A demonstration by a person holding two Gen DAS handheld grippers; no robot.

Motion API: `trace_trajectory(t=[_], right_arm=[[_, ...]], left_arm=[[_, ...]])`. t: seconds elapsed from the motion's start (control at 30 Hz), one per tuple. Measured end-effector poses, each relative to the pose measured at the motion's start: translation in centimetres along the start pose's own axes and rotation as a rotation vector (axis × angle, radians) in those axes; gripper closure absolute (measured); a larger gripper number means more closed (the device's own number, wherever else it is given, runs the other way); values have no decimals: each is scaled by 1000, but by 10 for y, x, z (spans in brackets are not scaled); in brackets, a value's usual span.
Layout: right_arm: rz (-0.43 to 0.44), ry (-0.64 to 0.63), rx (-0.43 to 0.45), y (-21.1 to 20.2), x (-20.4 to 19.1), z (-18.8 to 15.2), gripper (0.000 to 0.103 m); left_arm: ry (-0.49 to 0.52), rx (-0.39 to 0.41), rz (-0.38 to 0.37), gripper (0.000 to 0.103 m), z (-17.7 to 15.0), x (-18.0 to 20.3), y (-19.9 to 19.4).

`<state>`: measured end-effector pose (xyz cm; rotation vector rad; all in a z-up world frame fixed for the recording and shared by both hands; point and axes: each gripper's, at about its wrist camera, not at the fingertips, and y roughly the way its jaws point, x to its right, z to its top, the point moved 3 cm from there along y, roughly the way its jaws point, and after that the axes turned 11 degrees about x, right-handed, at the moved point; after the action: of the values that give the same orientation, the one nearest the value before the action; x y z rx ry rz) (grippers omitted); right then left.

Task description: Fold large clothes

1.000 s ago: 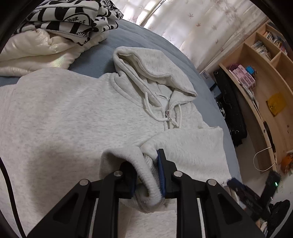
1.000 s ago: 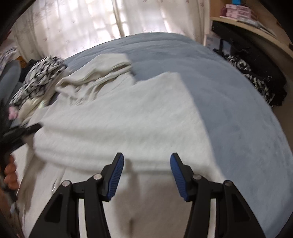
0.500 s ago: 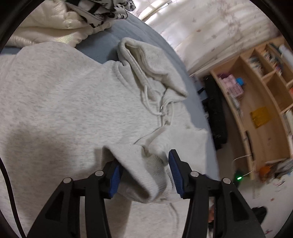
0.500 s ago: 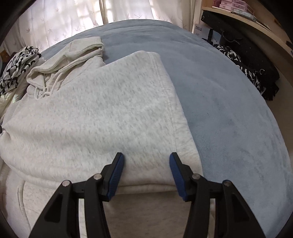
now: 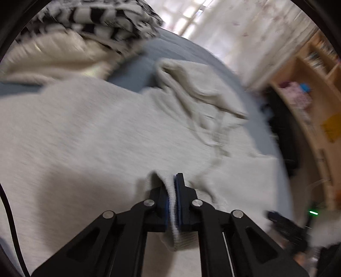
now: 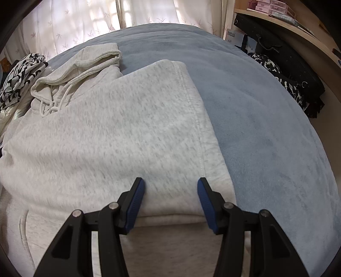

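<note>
- A pale grey hoodie [image 6: 110, 136] lies spread on a bed covered by a blue-grey blanket [image 6: 266, 132]; its hood [image 6: 89, 61] points toward the far edge of the bed, by the curtained window [image 6: 89, 19]
- One sleeve [image 6: 170, 119] is folded across the chest, its outer seam running along the bare blanket toward the right side of the bed
- The left gripper [image 5: 173, 191] is clamped on the ribbed cuff [image 5: 177, 234] of a sleeve; a thin fold of cuff is pinched between the blue pads, with the ribbing hanging out below them; the left wrist view is blurred
- The right gripper [image 6: 170, 202] stands about half open over the near end of the folded sleeve; cloth shows between its fingers, the pads do not press on it; whether the tips touch the fabric I cannot tell
- A black-and-white patterned garment [image 5: 102, 23] lies on a cream one [image 5: 53, 57] at the bed's far left corner, apart from the hoodie
- A wooden shelf unit [image 5: 315, 89] and a black bag [image 6: 283, 57] stand beyond the bed's right edge
</note>
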<state>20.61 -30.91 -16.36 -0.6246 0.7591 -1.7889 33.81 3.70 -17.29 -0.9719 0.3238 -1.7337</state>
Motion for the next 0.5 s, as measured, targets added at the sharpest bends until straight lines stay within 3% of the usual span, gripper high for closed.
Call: trace_trajectory(t=[0.1, 0.23, 0.33, 0.43, 0.5], right_arm=[[-17, -24, 1, 2, -3, -1, 52], [-43, -68, 4, 3, -7, -3, 52], [-34, -57, -3, 2, -5, -1, 52], [-22, -46, -12, -1, -3, 0, 51], [-17, -48, -16, -4, -3, 0, 51]], left_arm=[[84, -1, 133, 101, -10, -6, 18], [183, 39, 195, 100, -22, -1, 24], [115, 20, 116, 99, -16, -7, 17], [23, -34, 49, 91, -11, -17, 3], [44, -35, 82, 70, -10, -18, -11]])
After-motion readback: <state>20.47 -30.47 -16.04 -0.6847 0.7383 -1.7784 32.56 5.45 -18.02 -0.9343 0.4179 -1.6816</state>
